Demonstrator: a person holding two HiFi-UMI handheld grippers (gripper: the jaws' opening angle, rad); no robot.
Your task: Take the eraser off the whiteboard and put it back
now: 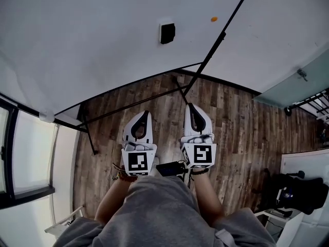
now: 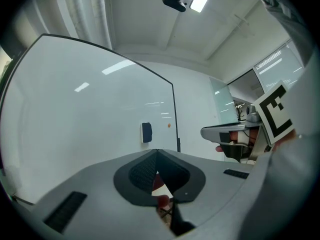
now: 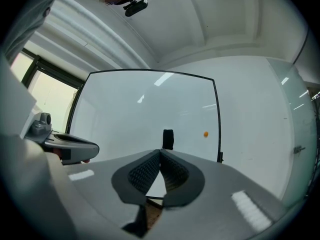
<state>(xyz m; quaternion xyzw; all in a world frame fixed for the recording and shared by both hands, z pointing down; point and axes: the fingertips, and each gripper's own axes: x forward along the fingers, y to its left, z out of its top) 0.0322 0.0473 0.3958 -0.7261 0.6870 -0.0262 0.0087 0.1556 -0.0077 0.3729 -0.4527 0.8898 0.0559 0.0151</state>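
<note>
A dark eraser [image 1: 167, 33] clings to the whiteboard [image 1: 92, 40], well ahead of both grippers. It also shows in the left gripper view as the eraser [image 2: 146, 132] and in the right gripper view as the eraser [image 3: 168, 139], just above the jaw tips. My left gripper [image 1: 145, 113] and my right gripper [image 1: 189, 106] are held side by side, pointing level at the board, both short of it. Each has its jaws shut tip to tip with nothing between them. A small orange magnet [image 1: 214, 19] sits on the board to the right of the eraser.
The whiteboard stands on a black frame [image 1: 87, 130] over a wood-plank floor [image 1: 241, 133]. A white wall [image 1: 277, 30] and a glass panel [image 1: 295, 86] lie to the right of the board. A black chair [image 1: 295, 192] stands at the right, windows [image 1: 20, 153] at the left.
</note>
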